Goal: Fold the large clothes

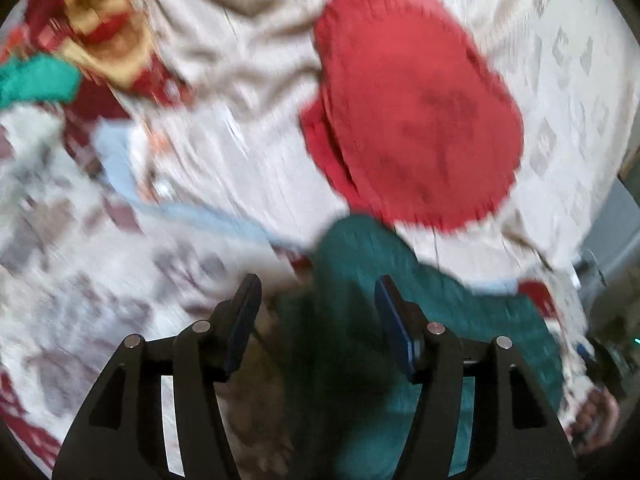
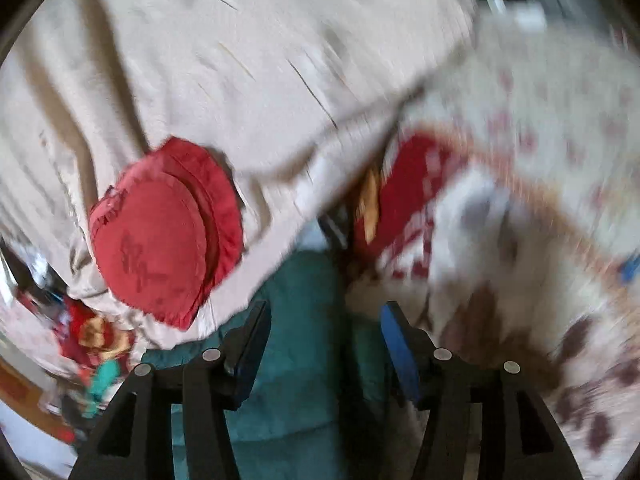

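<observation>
Teal garment (image 1: 360,320) between open left claw (image 1: 316,292) pads, untouched.

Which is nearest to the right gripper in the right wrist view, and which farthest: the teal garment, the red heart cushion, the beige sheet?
From the right gripper:
1. Teal garment, lying between the open fingers.
2. Red heart cushion, ahead on the left.
3. Beige sheet, its open spread beyond the cushion, toward the top.

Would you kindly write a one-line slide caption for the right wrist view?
Open right gripper over a teal garment, beside a red heart cushion on a beige sheet.
</observation>
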Tool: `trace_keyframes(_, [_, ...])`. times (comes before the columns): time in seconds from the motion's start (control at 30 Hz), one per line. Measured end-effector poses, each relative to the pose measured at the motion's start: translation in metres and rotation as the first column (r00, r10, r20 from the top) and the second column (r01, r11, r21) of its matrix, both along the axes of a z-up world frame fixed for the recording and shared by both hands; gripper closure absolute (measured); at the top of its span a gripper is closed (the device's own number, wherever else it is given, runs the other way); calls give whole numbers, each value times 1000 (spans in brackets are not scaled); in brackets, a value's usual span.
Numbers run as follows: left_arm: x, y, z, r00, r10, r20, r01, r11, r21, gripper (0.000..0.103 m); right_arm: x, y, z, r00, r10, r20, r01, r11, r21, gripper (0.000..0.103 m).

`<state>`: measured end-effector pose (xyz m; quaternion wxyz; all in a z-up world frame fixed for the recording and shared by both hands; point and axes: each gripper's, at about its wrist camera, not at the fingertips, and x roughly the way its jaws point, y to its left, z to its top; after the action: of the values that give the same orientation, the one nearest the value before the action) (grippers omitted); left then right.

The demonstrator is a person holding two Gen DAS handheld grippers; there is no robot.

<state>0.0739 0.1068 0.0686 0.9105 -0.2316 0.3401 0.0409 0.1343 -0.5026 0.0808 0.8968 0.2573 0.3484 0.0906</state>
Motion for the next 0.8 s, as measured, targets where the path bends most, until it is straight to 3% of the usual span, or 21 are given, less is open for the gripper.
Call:
trace_keyframes(0.03, [1, -2, 6, 1000, 3, 9, -3, 1000, 9, 42, -5, 15, 13, 999, 10, 48, -6, 996, -87, 33])
trace_keyframes(0.1, [6, -13, 14, 1000, -20, 20, 19, 999, 35, 36, -9, 44, 25, 995, 17, 103, 5, 976, -217, 5])
trace_keyframes(0.17, [20, -31, 17, 998, -50, 28, 47, 995, 89, 34, -8, 72, 28, 991, 38, 131, 3, 954, -300, 2])
trace_keyframes(0.27, [50, -47, 3, 997, -73, -37, 76, 994, 78, 33, 14, 109, 13, 984, 173, 39, -149, 927, -345, 3])
trace_keyframes(0.37, [76, -55, -32, 977, -48, -209, 74, 990, 118, 33, 38, 124, -17, 984, 149, -102, -178, 895, -409, 3])
trace_keyframes(0.43, [81, -57, -50, 965, -31, -262, 72, 987, 146, 33, 56, 117, -54, 959, 96, -265, -203, 888, -412, 2])
trace_keyframes(0.47, [81, -55, -55, 963, -30, -267, 69, 988, 139, 33, 59, 114, -60, 955, 88, -284, -201, 895, -397, 2])
trace_keyframes(0.6, [62, -51, -39, 975, -23, -220, 53, 990, 131, 33, 56, 104, -53, 962, 77, -260, -171, 917, -361, 2])
trace_keyframes(0.67, [39, -58, -16, 988, -46, -149, 72, 983, 172, 33, 45, 104, -40, 975, 68, -212, -144, 919, -368, 3])
trace_keyframes(0.73, [11, -71, 9, 994, -81, -75, 96, 972, 215, 33, 19, 107, -10, 991, 83, -105, -115, 927, -356, 3])
trace_keyframes(0.77, [-5, -78, 22, 994, -102, -33, 107, 966, 234, 31, 10, 111, 0, 993, 95, -71, -115, 929, -351, 3])
trace_keyframes(0.8, [-18, -86, 33, 993, -121, 1, 117, 962, 246, 21, -9, 114, 16, 993, 120, -22, -120, 931, -344, 3])
